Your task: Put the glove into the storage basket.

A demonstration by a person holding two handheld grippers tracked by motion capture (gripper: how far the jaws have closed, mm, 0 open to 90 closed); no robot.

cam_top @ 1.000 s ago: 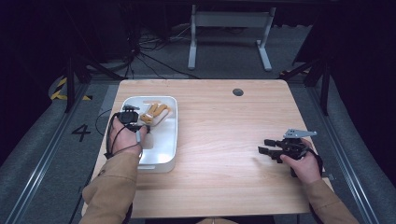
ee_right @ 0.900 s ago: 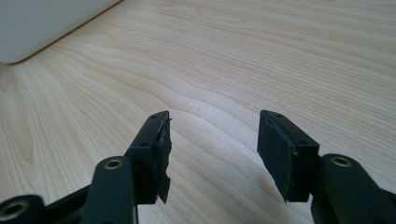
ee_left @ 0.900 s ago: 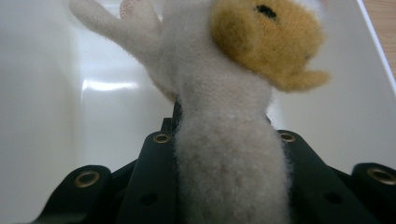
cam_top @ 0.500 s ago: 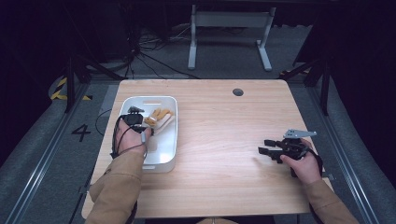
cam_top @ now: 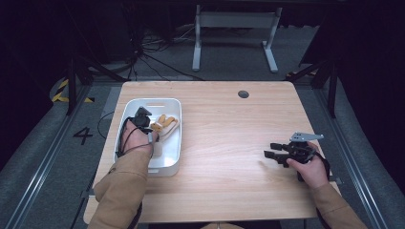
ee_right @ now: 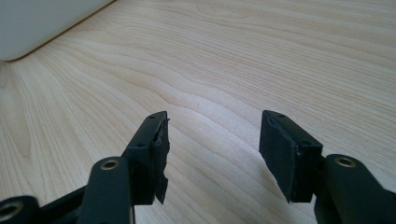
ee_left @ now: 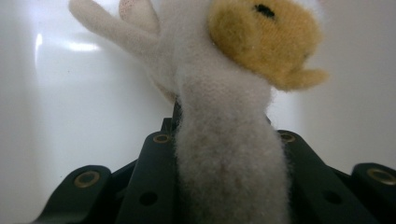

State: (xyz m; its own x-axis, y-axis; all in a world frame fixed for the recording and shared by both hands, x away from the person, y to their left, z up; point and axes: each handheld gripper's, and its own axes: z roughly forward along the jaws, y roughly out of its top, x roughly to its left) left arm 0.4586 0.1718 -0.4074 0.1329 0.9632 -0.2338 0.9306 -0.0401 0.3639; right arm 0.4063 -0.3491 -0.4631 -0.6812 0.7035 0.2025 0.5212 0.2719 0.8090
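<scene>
My left gripper (cam_top: 143, 125) is down inside the white bin (cam_top: 174, 157) at the left side of the desk (cam_top: 229, 143), and its jaws are clamped on the plush toy (ee_left: 229, 154). In the left gripper view the toy's pale, fuzzy body runs up between the two black jaws, squeezed narrow there, with its yellow muzzle and floppy white ears spilling out beyond the tips against the bin's white wall. From the high view the toy (cam_top: 165, 125) lies in the far half of the bin, just off my gripper's tip, toward the bin's right wall.

My right gripper (cam_top: 279, 153) waits well apart, low over the bare desk on the right. Its jaws are spread, have just been easing wider, and there's nothing between them, only wood grain.

What worries me: the grip sits on soft stuffing, not on anything firm. If I lift fast, I judge the fabric could slide out through the pads, or the head could swing and drag the toy loose. The ears hang close to the bin wall too, so a sideways pull might snag them on the rim and tip or shift the bin. Whether any part of the toy is pinned under my jaws against the bin floor, I can't tell.
</scene>
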